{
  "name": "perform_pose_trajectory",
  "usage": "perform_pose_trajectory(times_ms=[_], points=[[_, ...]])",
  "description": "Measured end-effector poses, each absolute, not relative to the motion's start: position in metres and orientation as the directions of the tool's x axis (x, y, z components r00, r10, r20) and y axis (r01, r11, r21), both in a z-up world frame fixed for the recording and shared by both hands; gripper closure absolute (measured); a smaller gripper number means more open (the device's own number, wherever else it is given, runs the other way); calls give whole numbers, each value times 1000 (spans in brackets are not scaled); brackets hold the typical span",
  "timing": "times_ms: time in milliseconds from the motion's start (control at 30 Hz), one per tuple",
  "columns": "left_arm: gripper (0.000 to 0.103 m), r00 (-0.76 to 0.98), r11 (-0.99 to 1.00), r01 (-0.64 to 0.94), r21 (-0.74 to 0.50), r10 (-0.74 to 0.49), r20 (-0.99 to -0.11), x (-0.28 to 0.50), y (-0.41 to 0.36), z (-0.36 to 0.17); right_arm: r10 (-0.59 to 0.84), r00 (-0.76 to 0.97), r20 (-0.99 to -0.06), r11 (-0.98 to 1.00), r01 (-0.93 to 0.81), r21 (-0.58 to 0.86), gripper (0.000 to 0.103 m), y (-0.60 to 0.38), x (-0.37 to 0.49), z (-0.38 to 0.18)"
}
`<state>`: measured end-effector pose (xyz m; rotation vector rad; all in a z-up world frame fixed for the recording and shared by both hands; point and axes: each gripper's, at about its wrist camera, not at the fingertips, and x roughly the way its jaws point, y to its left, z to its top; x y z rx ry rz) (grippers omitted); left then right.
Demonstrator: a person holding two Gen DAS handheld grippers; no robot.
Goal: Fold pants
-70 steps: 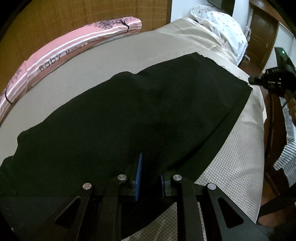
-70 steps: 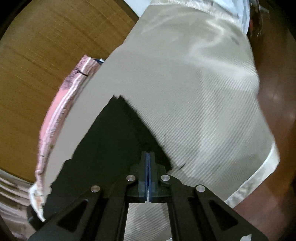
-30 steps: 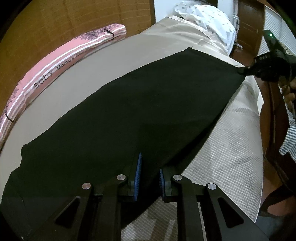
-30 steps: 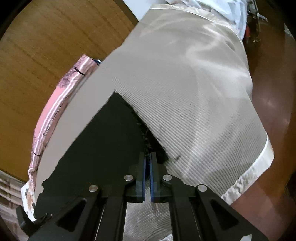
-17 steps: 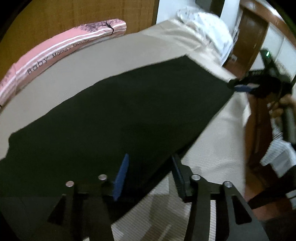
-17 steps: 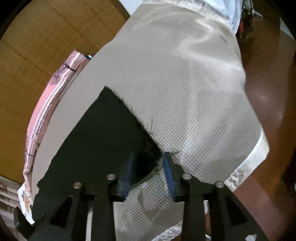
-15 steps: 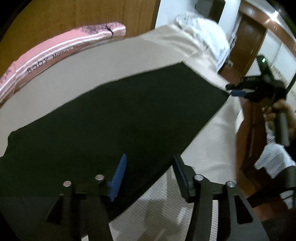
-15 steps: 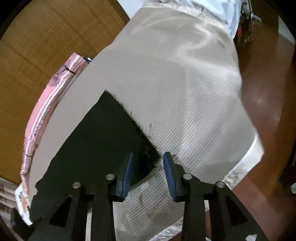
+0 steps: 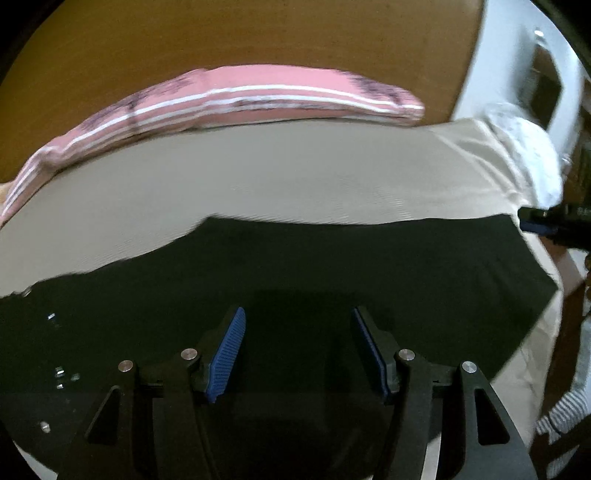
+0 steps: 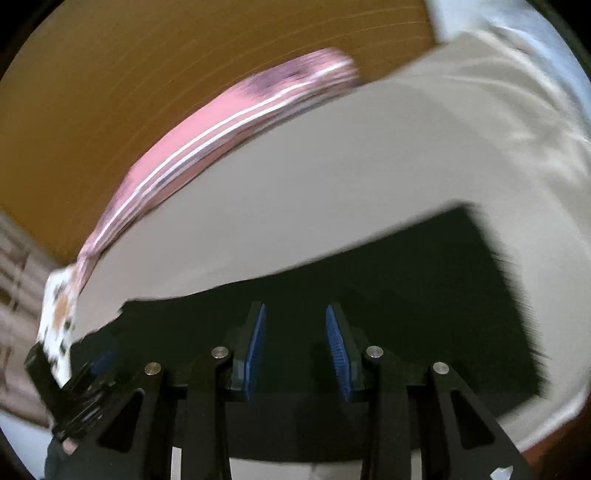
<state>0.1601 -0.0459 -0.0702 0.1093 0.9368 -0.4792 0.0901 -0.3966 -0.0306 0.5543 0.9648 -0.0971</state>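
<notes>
The black pants (image 9: 332, 266) lie flat along the beige bed (image 9: 258, 173), folded lengthwise. My left gripper (image 9: 297, 332) is open and empty, held over the pants' near edge. My right gripper (image 10: 295, 325) is open and empty, over the pants (image 10: 406, 273) near their frayed hem end. The right gripper's tip (image 9: 539, 223) shows at the far right edge of the left wrist view. The left gripper (image 10: 81, 380) shows at the lower left of the right wrist view. Both views are motion-blurred.
A pink striped bolster (image 9: 240, 96) lies along the bed's far side against the wooden wall (image 9: 221, 33). A white dotted pillow (image 9: 524, 147) sits at the bed's right end. The bed's near edge drops to a dark wooden floor (image 10: 569, 424).
Both grippers let go of the pants, opened, and swung from looking along the pants to facing across the bed toward the bolster. The pants now lie flat.
</notes>
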Motion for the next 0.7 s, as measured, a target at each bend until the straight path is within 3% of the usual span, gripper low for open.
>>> perform_pose_trajectory(times_ms=[233,300,700], points=[[43,482,911,400,-104,-305,-822,155,-12,-98,373,493,-786,888,55,456,68,-288,193,-39],[43,481,911,399,-109,-309,-820,150,-9,-99,427,445,-787,883,-19,468,63,-257,219,-44],[43,491,913,383,-140,-330,-806,134,0,-99,545,228,-807,834,-248,494,57,-144,297,-87]])
